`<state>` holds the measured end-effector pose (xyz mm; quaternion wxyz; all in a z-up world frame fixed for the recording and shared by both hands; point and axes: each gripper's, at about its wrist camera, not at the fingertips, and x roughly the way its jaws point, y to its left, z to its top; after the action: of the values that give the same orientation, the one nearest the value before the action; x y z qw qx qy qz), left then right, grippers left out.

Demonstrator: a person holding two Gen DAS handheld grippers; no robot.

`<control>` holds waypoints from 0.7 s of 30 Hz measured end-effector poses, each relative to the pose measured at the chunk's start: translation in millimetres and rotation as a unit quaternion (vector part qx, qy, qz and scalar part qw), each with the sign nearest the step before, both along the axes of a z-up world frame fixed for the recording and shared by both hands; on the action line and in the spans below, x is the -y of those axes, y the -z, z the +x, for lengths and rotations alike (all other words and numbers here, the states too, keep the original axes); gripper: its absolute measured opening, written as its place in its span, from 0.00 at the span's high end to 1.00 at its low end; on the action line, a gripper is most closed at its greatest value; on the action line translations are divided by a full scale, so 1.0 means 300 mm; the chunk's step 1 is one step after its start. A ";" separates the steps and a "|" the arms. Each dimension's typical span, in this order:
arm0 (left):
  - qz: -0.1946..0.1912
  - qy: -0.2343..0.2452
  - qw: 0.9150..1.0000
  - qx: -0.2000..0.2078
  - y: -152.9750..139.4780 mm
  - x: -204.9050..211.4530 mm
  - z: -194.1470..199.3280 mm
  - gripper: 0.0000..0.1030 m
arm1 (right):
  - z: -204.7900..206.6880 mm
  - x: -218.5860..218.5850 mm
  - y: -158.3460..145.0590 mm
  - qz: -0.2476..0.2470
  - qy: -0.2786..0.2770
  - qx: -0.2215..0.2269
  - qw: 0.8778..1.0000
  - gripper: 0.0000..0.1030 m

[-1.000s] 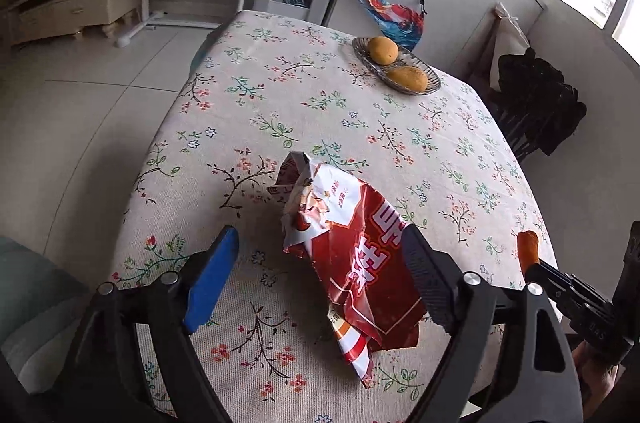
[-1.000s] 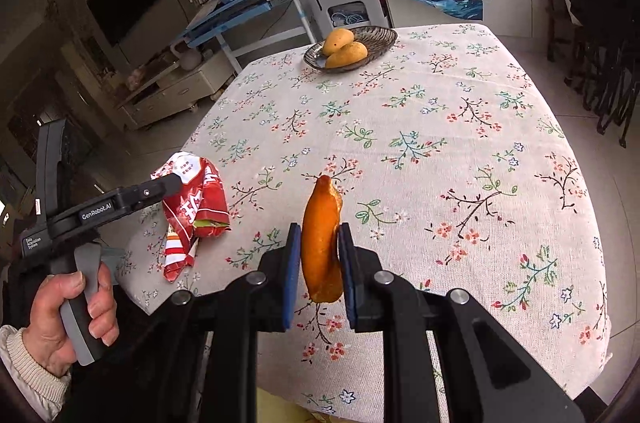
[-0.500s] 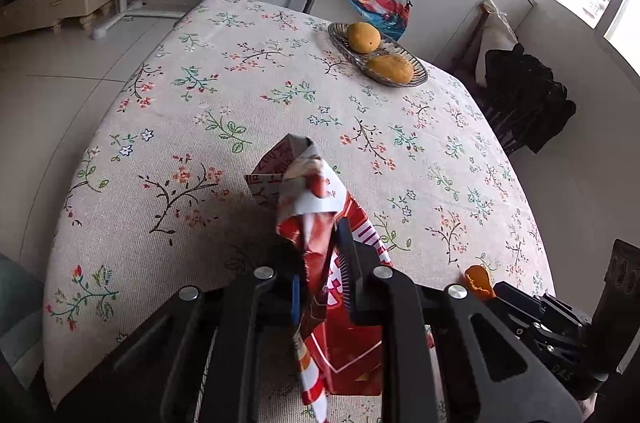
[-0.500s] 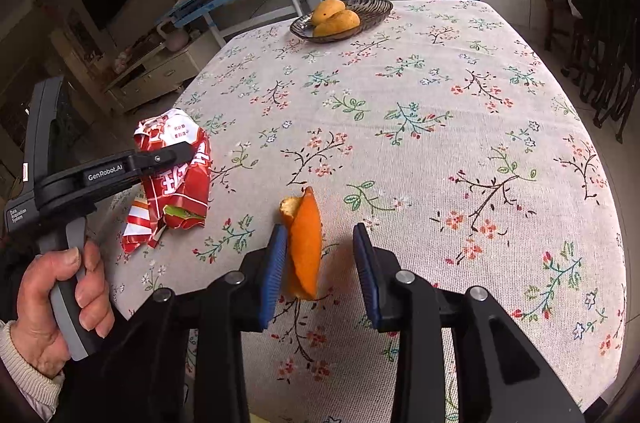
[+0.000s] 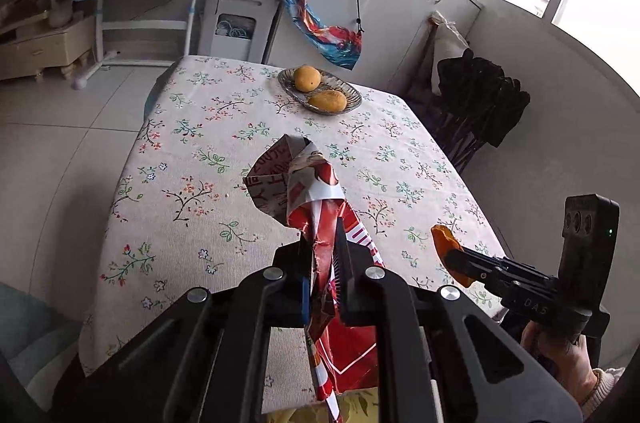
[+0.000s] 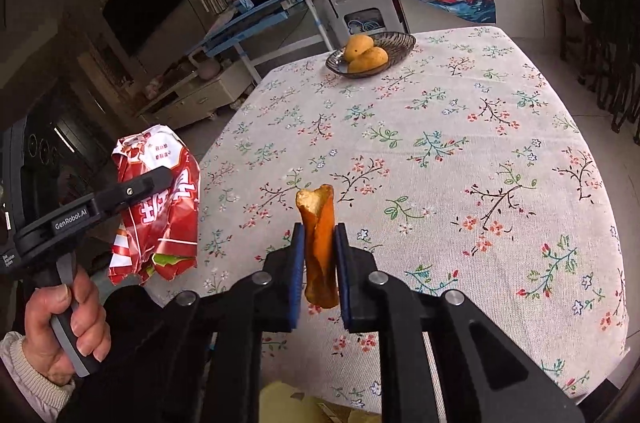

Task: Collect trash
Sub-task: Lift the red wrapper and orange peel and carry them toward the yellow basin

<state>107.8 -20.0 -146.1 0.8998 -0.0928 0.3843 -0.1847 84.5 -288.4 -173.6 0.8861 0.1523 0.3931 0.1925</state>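
The left gripper (image 5: pixel 325 263) is clamped on a crumpled red snack wrapper (image 5: pixel 304 183), held above the floral tablecloth (image 5: pixel 192 159). The right gripper (image 6: pixel 319 255) pinches an upright orange fruit peel (image 6: pixel 318 223). A dish of mangoes (image 6: pixel 370 57) sits at twelve o'clock.

We are seeing a glossy, crinkled foil-like wrapper (image 5: pixel 320 191) catching light. We are looking at a matt orange peel (image 6: pixel 318 235), its pale inner side looking rough. The tablecloth (image 6: pixel 440 151) is showing a matt woven cloth texture. The 2 grippers, left gripper (image 5: pixel 324 279) and right gripper (image 6: pixel 319 263), are showing matt black plastic with shiny metal rivets. The dish (image 6: pixel 402 45) is gleaming like glass.
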 end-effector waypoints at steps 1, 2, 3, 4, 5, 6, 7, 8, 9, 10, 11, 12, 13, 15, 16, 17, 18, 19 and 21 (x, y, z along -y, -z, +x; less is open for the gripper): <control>0.003 0.006 1.000 0.003 -0.011 0.002 -0.028 0.90 | -0.020 0.001 -0.011 0.010 0.000 0.005 1.000 0.85; 0.006 0.011 1.000 0.006 -0.020 0.006 -0.057 0.90 | -0.039 0.004 -0.017 0.022 -0.002 0.009 1.000 0.85; 0.010 0.015 1.000 0.008 -0.027 0.011 -0.084 0.90 | -0.064 0.006 -0.023 0.028 -0.001 0.012 1.000 0.85; 0.013 0.020 1.000 0.009 -0.031 0.014 -0.110 0.90 | -0.089 0.006 -0.029 0.031 -0.001 0.015 0.999 0.85; 0.015 0.023 1.000 0.009 -0.034 0.017 -0.133 0.90 | -0.109 0.006 -0.034 0.036 -0.002 0.018 0.999 0.85; 0.016 0.027 0.999 0.008 -0.036 0.019 -0.155 0.90 | -0.132 0.006 -0.040 0.041 -0.003 0.020 0.999 0.85; 0.019 0.030 0.999 0.008 -0.036 0.022 -0.178 0.90 | -0.153 0.004 -0.045 0.044 -0.004 0.021 0.999 0.85; 0.022 0.032 0.999 0.009 -0.037 0.025 -0.200 0.90 | -0.172 0.000 -0.051 0.047 -0.006 0.022 0.999 0.85; 0.024 0.035 0.999 0.010 -0.036 0.027 -0.222 0.90 | -0.192 -0.003 -0.056 0.049 -0.007 0.024 0.999 0.85; 0.025 0.038 0.999 0.010 -0.035 0.029 -0.243 0.90 | -0.212 -0.008 -0.058 0.050 -0.009 0.024 0.998 0.85; 0.028 0.041 0.999 0.011 -0.033 0.032 -0.263 0.90 | -0.226 -0.012 -0.056 0.050 -0.011 0.022 0.998 0.85; 0.032 0.044 0.998 0.012 -0.029 0.037 -0.282 0.90 | -0.242 -0.018 -0.050 0.050 -0.013 0.017 0.999 0.85; 0.034 0.047 0.998 0.011 -0.024 0.039 -0.297 0.90 | -0.256 -0.024 -0.044 0.049 -0.015 0.012 0.999 0.85; 0.033 0.050 0.998 0.008 -0.016 0.038 -0.324 0.90 | -0.278 -0.037 -0.031 0.047 -0.018 0.001 0.999 0.85; 0.035 0.051 0.998 0.009 -0.016 0.038 -0.336 0.90 | -0.292 -0.042 -0.026 0.043 -0.020 -0.003 0.999 0.85; 0.037 0.052 0.998 0.010 -0.017 0.037 -0.346 0.90 | -0.305 -0.050 -0.024 0.039 -0.023 -0.006 0.999 0.85; 0.037 0.052 0.998 0.011 -0.020 0.033 -0.357 0.90 | -0.318 -0.058 -0.022 0.036 -0.026 -0.009 0.999 0.85; 0.036 0.051 0.998 0.014 -0.025 0.029 -0.367 0.90 | -0.327 -0.067 -0.018 0.034 -0.029 -0.012 0.999 0.85; 0.035 0.049 0.998 0.019 -0.040 0.022 -0.385 0.90 | -0.349 -0.088 -0.004 0.025 -0.037 -0.024 0.999 0.85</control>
<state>-7.7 -26.7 -134.2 0.8995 -0.0384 0.3773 -0.2171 -20.1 -262.1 -172.2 0.8649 0.1641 0.4145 0.2307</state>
